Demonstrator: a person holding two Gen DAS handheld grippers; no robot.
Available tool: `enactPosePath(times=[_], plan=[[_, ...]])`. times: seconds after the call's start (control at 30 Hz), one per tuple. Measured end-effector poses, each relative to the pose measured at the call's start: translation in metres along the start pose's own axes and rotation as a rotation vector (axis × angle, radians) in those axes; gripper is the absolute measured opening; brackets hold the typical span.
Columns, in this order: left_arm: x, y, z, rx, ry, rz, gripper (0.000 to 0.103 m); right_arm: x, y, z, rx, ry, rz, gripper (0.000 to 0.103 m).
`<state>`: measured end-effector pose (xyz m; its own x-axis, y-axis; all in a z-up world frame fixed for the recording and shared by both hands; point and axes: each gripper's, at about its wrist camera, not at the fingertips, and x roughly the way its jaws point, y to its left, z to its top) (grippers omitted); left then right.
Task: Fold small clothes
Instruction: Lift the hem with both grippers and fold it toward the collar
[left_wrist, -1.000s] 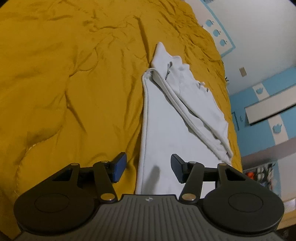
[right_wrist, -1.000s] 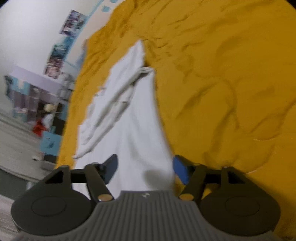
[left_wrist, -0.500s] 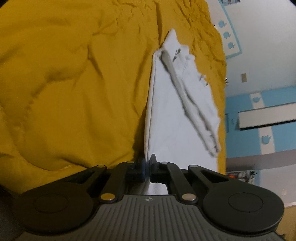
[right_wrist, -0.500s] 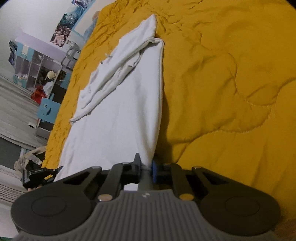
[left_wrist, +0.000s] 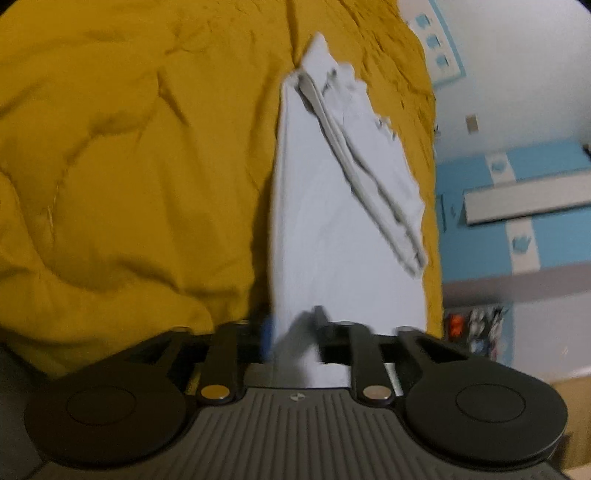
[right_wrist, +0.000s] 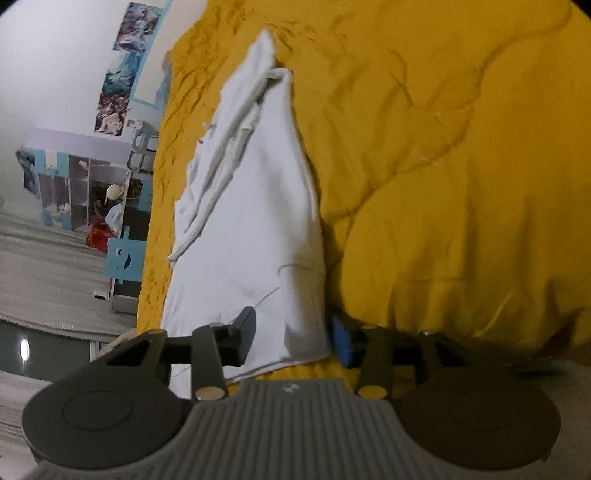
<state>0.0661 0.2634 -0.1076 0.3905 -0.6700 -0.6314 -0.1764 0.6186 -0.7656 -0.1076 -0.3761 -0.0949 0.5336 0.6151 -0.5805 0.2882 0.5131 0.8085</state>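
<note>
A white garment (left_wrist: 332, 221) lies in a long folded strip on the yellow quilt (left_wrist: 129, 166), its sleeves bunched along the far side. My left gripper (left_wrist: 291, 332) is open, its jaws apart with the garment's near corner lying between them. In the right wrist view the same garment (right_wrist: 258, 206) runs away from me. My right gripper (right_wrist: 291, 332) is open too, with the garment's other near corner and hem resting between its fingers.
The yellow quilt (right_wrist: 443, 166) covers the bed all round the garment. The bed's edge runs along the garment's far side in both views. Past it stand a blue and white wall (left_wrist: 517, 166) and shelves with clutter (right_wrist: 81, 184).
Half a second ago both grippers were shut on the garment's near corners. Now both have opened and the corners lie loose between the jaws.
</note>
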Motion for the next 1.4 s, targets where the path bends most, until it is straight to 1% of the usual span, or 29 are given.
enactPosePath(times=[0.03,0.1,0.17,0.23,0.27,0.3,0.33,0.37,0.4,0.43,0.47,0.5,0.57,0.63,0.7,0.8,0.87,1.0,1.1,1.17,1.27,1.33,1.4], plan=[[0.001,0.001,-0.004,0.004,0.006,0.003,0.037,0.002,-0.005,0.002,0.031,0.003,0.011,0.039],[0.004,0.005,-0.009,-0.024,0.014,-0.007,0.040,0.005,-0.014,0.006,0.093,-0.001,0.062,0.038],[0.005,0.012,-0.013,-0.061,0.007,-0.025,0.040,0.008,-0.018,0.008,0.115,-0.002,0.084,0.038],[0.004,0.017,-0.017,-0.095,0.001,-0.055,0.045,0.009,-0.018,0.006,0.112,-0.004,0.092,0.038],[0.004,0.019,-0.017,-0.107,0.002,-0.070,0.046,0.009,-0.016,0.004,0.102,-0.007,0.094,0.034],[0.004,0.019,-0.018,-0.118,0.001,-0.077,0.046,0.011,-0.015,0.005,0.089,-0.010,0.090,0.019],[0.005,0.019,-0.019,-0.127,-0.005,-0.073,0.046,0.013,-0.013,0.003,0.075,-0.013,0.073,0.008],[0.007,0.017,-0.020,-0.125,-0.007,-0.065,0.046,0.015,-0.012,0.000,0.063,-0.016,0.055,0.005],[0.009,0.013,-0.021,-0.105,0.000,-0.054,0.042,0.018,-0.011,0.000,0.053,-0.023,0.048,0.002],[0.010,0.010,-0.022,-0.082,0.006,-0.040,0.022,0.021,-0.010,-0.001,0.045,-0.029,0.048,0.002],[0.010,0.005,-0.022,-0.074,0.009,0.009,0.012,0.019,-0.008,-0.004,0.039,-0.036,0.050,0.002],[0.008,0.001,-0.022,-0.060,0.010,0.035,0.010,0.020,-0.006,-0.005,0.034,-0.038,0.060,0.002],[0.001,-0.008,-0.023,-0.019,0.002,0.041,0.009,0.014,-0.001,-0.010,0.014,-0.052,0.082,0.001],[-0.011,-0.011,-0.023,0.001,-0.003,0.047,0.009,0.007,0.006,-0.013,-0.021,-0.079,0.084,0.001],[-0.022,-0.008,-0.022,-0.012,0.010,0.056,0.009,-0.001,0.010,-0.016,-0.033,-0.094,0.113,0.001],[-0.032,-0.001,-0.019,-0.048,0.045,0.040,0.008,-0.004,0.018,-0.019,-0.041,-0.102,0.133,0.001],[-0.038,-0.002,-0.020,-0.040,0.055,0.049,0.008,-0.007,0.026,-0.025,-0.052,-0.109,0.166,0.001],[-0.053,0.003,-0.021,-0.017,0.070,0.066,0.008,-0.024,0.043,-0.042,-0.087,-0.125,0.202,0.001],[-0.061,0.010,-0.018,-0.019,0.080,0.091,0.008,-0.035,0.052,-0.060,-0.104,-0.113,0.195,0.001],[-0.060,0.012,-0.018,-0.019,0.091,0.087,0.008,-0.038,0.050,-0.070,-0.097,-0.117,0.155,0.001],[-0.056,0.010,-0.020,0.002,0.094,0.096,0.008,-0.035,0.034,-0.067,-0.044,-0.116,0.110,0.001],[-0.057,0.009,-0.022,-0.009,0.087,0.081,0.008,-0.032,0.027,-0.065,0.000,-0.110,0.117,0.001],[-0.062,0.009,-0.021,-0.035,0.072,0.038,0.007,-0.034,0.032,-0.066,-0.020,-0.113,0.132,0.001]])
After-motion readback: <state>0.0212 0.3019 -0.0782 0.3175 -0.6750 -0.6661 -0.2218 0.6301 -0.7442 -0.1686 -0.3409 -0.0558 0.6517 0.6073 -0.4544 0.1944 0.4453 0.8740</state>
